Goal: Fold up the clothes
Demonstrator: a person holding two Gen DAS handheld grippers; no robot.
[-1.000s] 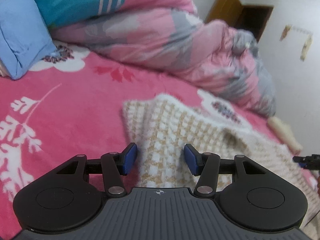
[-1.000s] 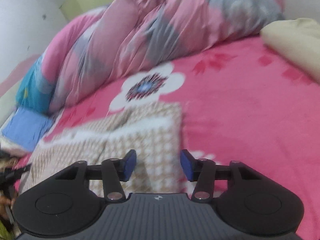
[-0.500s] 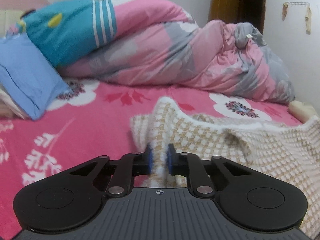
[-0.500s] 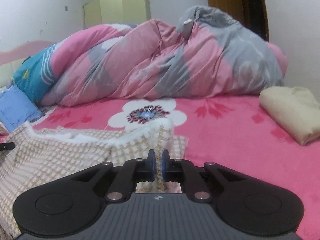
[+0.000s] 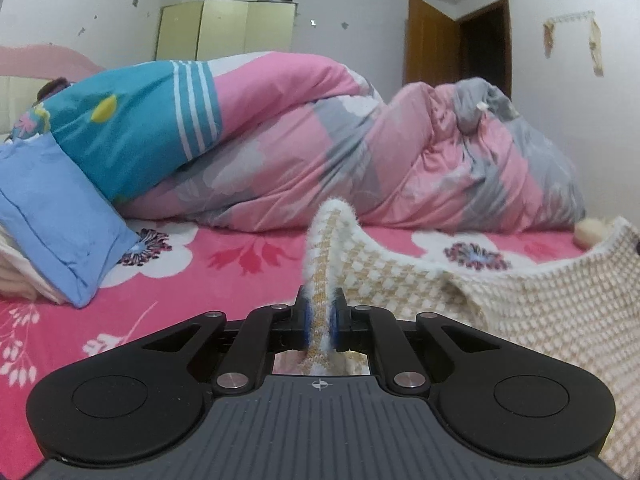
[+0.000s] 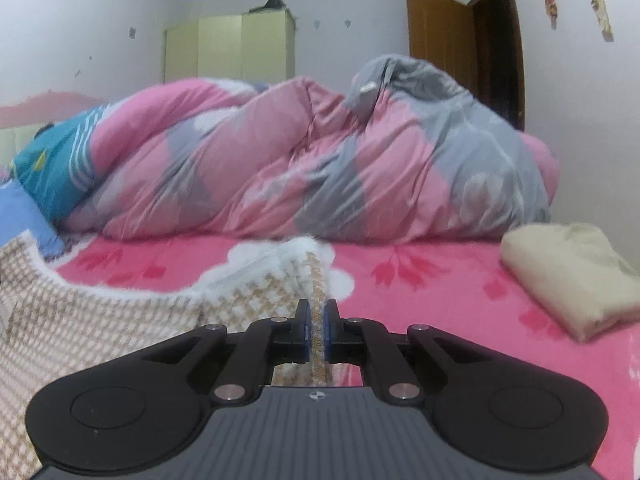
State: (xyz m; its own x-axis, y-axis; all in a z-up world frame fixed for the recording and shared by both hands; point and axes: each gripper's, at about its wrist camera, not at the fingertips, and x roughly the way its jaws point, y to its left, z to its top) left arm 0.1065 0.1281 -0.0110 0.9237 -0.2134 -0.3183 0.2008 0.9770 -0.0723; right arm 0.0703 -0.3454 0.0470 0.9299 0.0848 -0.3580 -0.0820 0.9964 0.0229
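The knitted garment (image 5: 520,300) lies on the bed (image 5: 200,280) in front of the heaped duvet (image 5: 360,152), which runs across the bed's far side. One edge of it sits in the left claw (image 5: 320,316), another in the right claw (image 6: 317,330). A pillow (image 5: 52,220) lies left of the garment, a folded cloth (image 6: 568,276) right. A wardrobe (image 5: 228,26) and door (image 5: 432,40) stand behind the duvet.

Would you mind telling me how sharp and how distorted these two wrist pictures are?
Left wrist view: mostly sharp, the quilt crisp; fisheye bends the door frame and darkens the corners. Right wrist view: softer, the raised edge of the checked knit garment smeared and the quilt slightly blurred, with the same barrel bend. Lighting is flat and even in both, without glare.
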